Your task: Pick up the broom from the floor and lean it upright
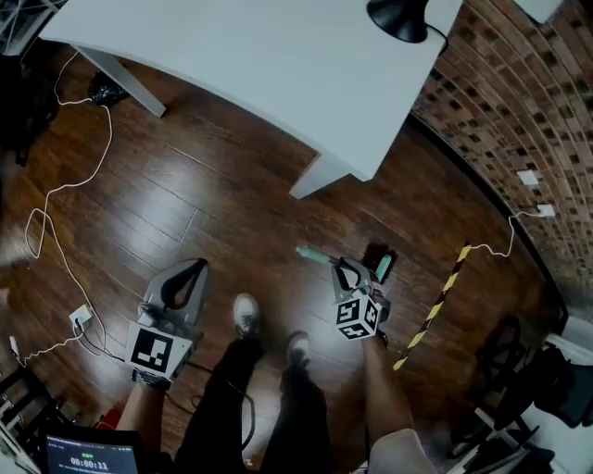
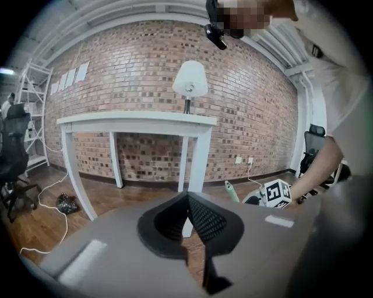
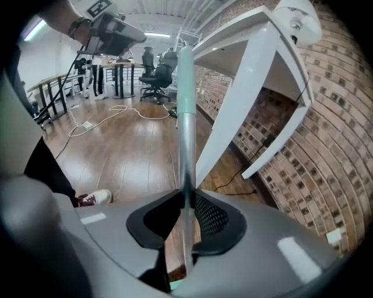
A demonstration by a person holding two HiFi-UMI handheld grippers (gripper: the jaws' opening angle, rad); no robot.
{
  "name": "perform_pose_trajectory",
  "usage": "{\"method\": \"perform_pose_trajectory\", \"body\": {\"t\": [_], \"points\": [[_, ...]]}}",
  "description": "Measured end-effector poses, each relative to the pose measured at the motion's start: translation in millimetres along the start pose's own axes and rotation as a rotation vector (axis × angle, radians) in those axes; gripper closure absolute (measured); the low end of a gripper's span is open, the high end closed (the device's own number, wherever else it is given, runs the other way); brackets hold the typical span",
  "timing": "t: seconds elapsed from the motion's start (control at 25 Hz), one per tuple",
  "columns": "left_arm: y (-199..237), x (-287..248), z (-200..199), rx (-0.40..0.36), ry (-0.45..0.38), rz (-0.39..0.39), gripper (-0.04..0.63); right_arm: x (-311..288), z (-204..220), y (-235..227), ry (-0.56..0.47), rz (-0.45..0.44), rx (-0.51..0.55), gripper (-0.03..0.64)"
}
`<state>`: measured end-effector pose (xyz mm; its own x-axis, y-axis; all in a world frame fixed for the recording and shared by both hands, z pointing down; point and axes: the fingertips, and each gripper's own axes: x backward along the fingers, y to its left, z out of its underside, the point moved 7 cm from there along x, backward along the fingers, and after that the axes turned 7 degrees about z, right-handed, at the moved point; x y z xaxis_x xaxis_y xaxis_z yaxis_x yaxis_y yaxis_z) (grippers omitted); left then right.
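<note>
The broom's silver handle [image 3: 186,145], ending in a mint-green grip, stands between the pads of my right gripper [image 3: 186,201], which is shut on it. In the head view the green handle end [image 1: 315,255] sticks out to the left of my right gripper [image 1: 346,270], and a dark and green part [image 1: 382,268] shows just behind it. My left gripper [image 1: 189,270] hangs apart at the left, shut with nothing in it; its tips [image 2: 187,197] meet. The left gripper view also catches the handle end [image 2: 231,191] beside the right gripper's marker cube [image 2: 275,194].
A white table [image 1: 278,65] with a black lamp [image 1: 398,18] stands ahead by the brick wall [image 1: 500,111]. White cables [image 1: 56,213] trail over the wood floor at the left. A yellow-black striped strip [image 1: 437,304] lies at the right. The person's shoes [image 1: 246,315] are between the grippers.
</note>
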<state>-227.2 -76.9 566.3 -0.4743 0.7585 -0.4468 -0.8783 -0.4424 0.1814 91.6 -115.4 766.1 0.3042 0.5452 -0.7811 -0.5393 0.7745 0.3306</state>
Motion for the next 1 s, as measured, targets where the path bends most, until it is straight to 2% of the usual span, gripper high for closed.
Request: {"method": "perform_pose_trajectory", "body": {"t": [0.24,0.6,0.72,0.84,1.0], "points": [[-3.5,-8.5,-52.5,-0.045,-0.011,0.093,0.595,19.0,-14.0,-37.1,0.004,0.096,-0.161,0.528],[-29.7,-29.7,-111.6,-0.054,-0.098,0.072,0.595,29.5,-18.8,-95.4,-0.033,0.137,-0.287,0.528],[-38.4,-33.2,-122.8,-0.063,-0.103,0.046,0.595,24.0,-29.0,-117.0,-0.053,0.138,-0.317,0.526],[-55.4,-45.9,-130.3,-0.039,-0.056,0.033,0.595,19.5,-39.1,-144.8,-0.092,0.141,-0.349,0.526],[-62.4,-61.3,-142.7,-0.056,-0.088,0.004,0.595,11.4,-54.2,-176.0,-0.119,0.135,-0.366,0.526]]}}
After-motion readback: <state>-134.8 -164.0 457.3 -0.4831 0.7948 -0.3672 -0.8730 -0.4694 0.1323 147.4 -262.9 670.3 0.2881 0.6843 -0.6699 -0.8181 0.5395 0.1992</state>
